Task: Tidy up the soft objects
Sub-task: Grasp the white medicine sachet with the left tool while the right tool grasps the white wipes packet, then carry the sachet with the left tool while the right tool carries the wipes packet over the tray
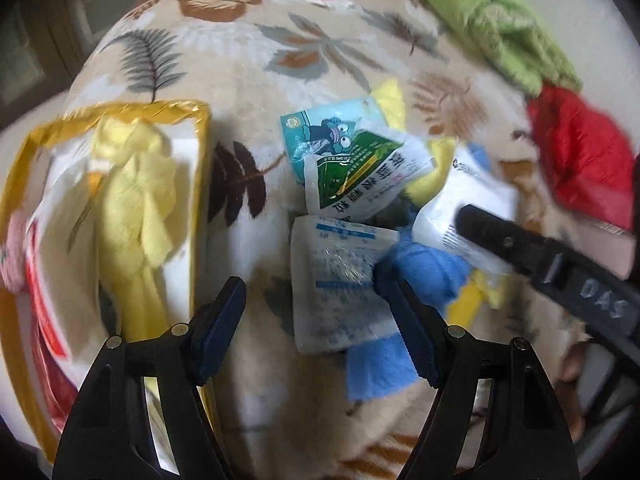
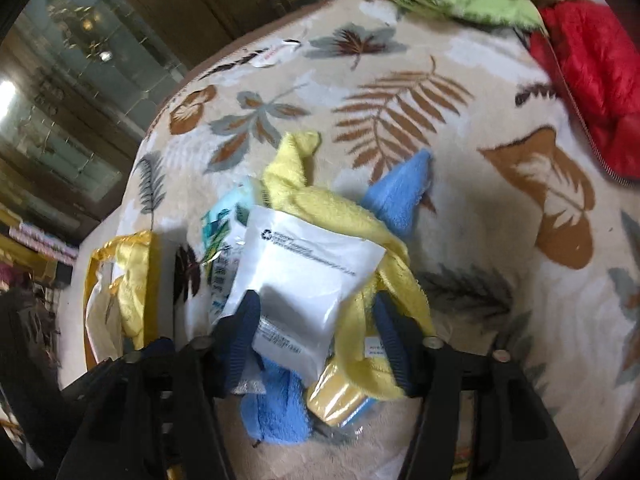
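A pile of soft items lies on a leaf-patterned blanket [image 1: 248, 80]: a blue cloth [image 1: 424, 268], a yellow cloth [image 2: 320, 204], a clear-and-white sachet [image 1: 340, 280], a green printed sachet [image 1: 352, 172] and a white pouch [image 2: 304, 276]. My left gripper [image 1: 316, 320] is open and empty, its jaws either side of the clear sachet. My right gripper [image 2: 316, 324] is open around the white pouch and the yellow cloth; it also shows in the left wrist view [image 1: 520, 248]. A gold-trimmed bag [image 1: 120, 208] at the left holds another yellow cloth [image 1: 136, 208].
A green quilt [image 1: 492, 20] and a red padded garment [image 1: 580, 152] lie at the blanket's far right. A small wrapper [image 2: 276, 54] lies near the blanket's far edge. A glass cabinet [image 2: 60, 80] stands beyond the blanket.
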A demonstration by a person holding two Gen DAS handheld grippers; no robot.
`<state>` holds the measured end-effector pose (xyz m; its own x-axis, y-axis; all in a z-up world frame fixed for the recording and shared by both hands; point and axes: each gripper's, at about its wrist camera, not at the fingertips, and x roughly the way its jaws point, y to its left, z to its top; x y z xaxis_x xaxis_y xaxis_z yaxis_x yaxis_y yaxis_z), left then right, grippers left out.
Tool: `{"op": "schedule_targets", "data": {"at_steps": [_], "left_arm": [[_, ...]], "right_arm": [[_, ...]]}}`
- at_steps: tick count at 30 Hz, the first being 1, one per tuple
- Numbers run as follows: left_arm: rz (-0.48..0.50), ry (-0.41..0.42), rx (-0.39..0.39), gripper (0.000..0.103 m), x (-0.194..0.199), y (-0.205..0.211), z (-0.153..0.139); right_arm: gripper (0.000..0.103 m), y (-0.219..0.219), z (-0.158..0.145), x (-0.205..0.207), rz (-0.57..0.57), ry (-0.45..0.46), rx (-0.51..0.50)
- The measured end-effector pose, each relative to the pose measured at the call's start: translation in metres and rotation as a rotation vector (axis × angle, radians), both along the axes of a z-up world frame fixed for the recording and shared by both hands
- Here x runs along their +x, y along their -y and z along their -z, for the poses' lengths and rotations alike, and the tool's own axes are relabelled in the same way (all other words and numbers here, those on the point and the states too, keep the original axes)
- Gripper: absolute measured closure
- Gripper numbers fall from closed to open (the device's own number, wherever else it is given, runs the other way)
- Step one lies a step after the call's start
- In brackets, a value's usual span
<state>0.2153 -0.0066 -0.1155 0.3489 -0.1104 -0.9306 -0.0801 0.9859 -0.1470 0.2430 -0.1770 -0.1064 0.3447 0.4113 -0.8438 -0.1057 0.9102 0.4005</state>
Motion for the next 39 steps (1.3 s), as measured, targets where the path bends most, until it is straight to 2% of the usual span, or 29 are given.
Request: {"op": "schedule_targets", "data": {"at_steps": [2, 3, 4, 5, 8, 9, 11, 13, 16, 21, 26, 32, 36, 39], "left_arm": [[0.016, -0.024, -0.013, 0.039, 0.008, 0.004, 0.010], [0.013, -0.024, -0.029, 0.055, 0.010, 0.004, 0.012], [0.015, -0.022, -0.023, 0.059, 0.010, 0.004, 0.014], [0.018, -0.020, -0.004, 0.062, 0.010, 0.005, 0.014], [0.024, 0.012, -0.017, 0.074, 0.003, 0.003, 0.010], [0.025, 0.021, -0.028, 0.081, 0.001, 0.001, 0.008], [0.015, 0.041, -0.094, 0.088, -0.007, -0.005, 0.002], [0.022, 0.045, -0.108, 0.088, -0.011, -0.008, 0.002], [0.045, 0.058, -0.112, 0.089, -0.017, -0.005, 0.000], [0.043, 0.100, -0.177, 0.090, -0.032, -0.011, -0.015], [0.038, 0.119, -0.219, 0.090, -0.058, -0.023, -0.030], [0.004, 0.163, -0.290, 0.090, -0.116, -0.063, -0.060], [-0.043, 0.221, -0.262, 0.090, -0.155, -0.100, -0.086], [-0.094, 0.235, -0.219, 0.090, -0.170, -0.128, -0.089]], "right_arm": [[0.055, 0.000, 0.004, 0.002, 0.003, -0.015, 0.032], [0.060, -0.001, 0.004, 0.002, 0.005, -0.013, 0.032], [0.067, -0.002, 0.003, 0.002, 0.003, -0.004, 0.030], [0.069, -0.004, 0.000, 0.000, 0.001, 0.007, 0.018], [0.081, -0.005, -0.007, -0.007, 0.005, 0.036, 0.005], [0.084, -0.004, -0.009, -0.008, 0.005, 0.041, 0.006], [0.087, 0.000, -0.015, -0.013, 0.012, 0.062, 0.032], [0.094, 0.006, -0.020, -0.020, 0.015, 0.094, 0.057], [0.096, 0.015, -0.023, -0.030, 0.021, 0.123, 0.073], [0.096, 0.027, -0.026, -0.046, 0.025, 0.147, 0.142], [0.096, 0.027, -0.033, -0.072, 0.024, 0.156, 0.155], [0.096, -0.011, -0.057, -0.119, -0.121, 0.173, 0.210], [0.096, -0.048, -0.064, -0.139, -0.215, 0.172, 0.232], [0.096, -0.079, -0.064, -0.151, -0.289, 0.158, 0.228]]}}
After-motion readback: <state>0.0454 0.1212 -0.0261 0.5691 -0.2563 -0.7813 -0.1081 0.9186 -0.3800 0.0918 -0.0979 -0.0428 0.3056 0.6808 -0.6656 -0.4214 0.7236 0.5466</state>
